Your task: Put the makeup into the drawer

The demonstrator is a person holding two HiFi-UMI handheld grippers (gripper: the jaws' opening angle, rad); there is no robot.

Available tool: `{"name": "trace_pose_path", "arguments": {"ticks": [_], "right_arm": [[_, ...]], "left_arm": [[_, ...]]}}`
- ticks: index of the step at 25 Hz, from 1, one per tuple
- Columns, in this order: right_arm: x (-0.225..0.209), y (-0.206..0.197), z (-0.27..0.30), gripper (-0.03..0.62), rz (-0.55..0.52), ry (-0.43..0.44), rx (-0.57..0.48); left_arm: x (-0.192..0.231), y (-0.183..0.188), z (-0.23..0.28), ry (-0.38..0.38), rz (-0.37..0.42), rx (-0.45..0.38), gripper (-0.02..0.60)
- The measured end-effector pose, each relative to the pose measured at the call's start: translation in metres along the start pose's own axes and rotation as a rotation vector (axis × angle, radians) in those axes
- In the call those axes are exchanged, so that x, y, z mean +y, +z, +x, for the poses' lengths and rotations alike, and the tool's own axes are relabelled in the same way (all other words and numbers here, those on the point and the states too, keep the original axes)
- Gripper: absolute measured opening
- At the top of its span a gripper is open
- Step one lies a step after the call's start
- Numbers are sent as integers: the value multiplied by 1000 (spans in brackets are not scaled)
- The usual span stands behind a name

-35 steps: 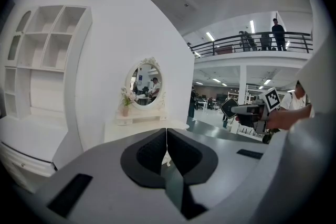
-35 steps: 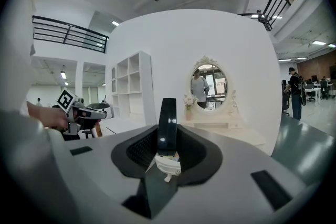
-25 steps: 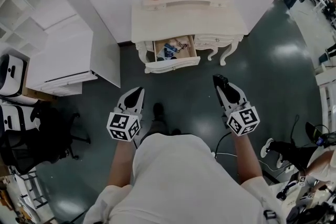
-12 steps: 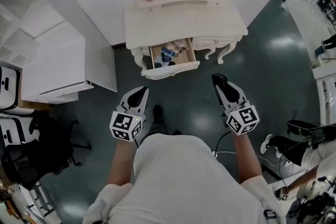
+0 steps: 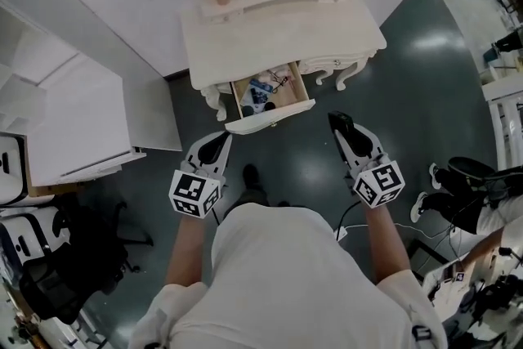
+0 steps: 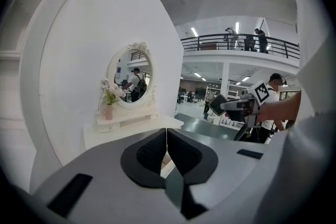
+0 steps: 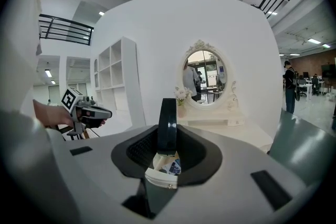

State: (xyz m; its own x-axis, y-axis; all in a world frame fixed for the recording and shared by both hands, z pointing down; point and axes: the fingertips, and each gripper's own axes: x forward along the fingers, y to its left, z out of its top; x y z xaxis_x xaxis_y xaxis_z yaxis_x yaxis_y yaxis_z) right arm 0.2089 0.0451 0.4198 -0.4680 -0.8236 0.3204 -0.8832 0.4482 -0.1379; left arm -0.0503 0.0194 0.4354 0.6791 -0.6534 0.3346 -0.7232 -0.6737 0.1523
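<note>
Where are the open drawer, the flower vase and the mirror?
drawer (image 5: 270, 116): head view, its white front panel.
flower vase (image 6: 108, 112): left gripper view, its pink body.
mirror (image 7: 206, 75): right gripper view, the glass.

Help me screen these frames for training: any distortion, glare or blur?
Head view: sharp, with light glare on the floor. Left gripper view: fisheye, dark corners, bowed wall beside the mirror. Right gripper view: same fisheye; the dark compact in the right gripper looks soft.

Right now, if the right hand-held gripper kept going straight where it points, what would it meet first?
Probably the open cream wooden drawer of the dressing table, seen just beyond the dark round compact clamped in its jaws; depth is hard to judge.
</note>
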Motion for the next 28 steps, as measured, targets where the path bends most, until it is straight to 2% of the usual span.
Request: {"name": "trace_pose_path", "arguments": {"ticks": [13,28], "right_arm": [[9,22,62,107,1,-65,3],[9,30,104,107,11,-51,25]], "left_arm": [[73,18,39,-115,28,7,18],[111,15,44,-98,-18,17,18]]}}
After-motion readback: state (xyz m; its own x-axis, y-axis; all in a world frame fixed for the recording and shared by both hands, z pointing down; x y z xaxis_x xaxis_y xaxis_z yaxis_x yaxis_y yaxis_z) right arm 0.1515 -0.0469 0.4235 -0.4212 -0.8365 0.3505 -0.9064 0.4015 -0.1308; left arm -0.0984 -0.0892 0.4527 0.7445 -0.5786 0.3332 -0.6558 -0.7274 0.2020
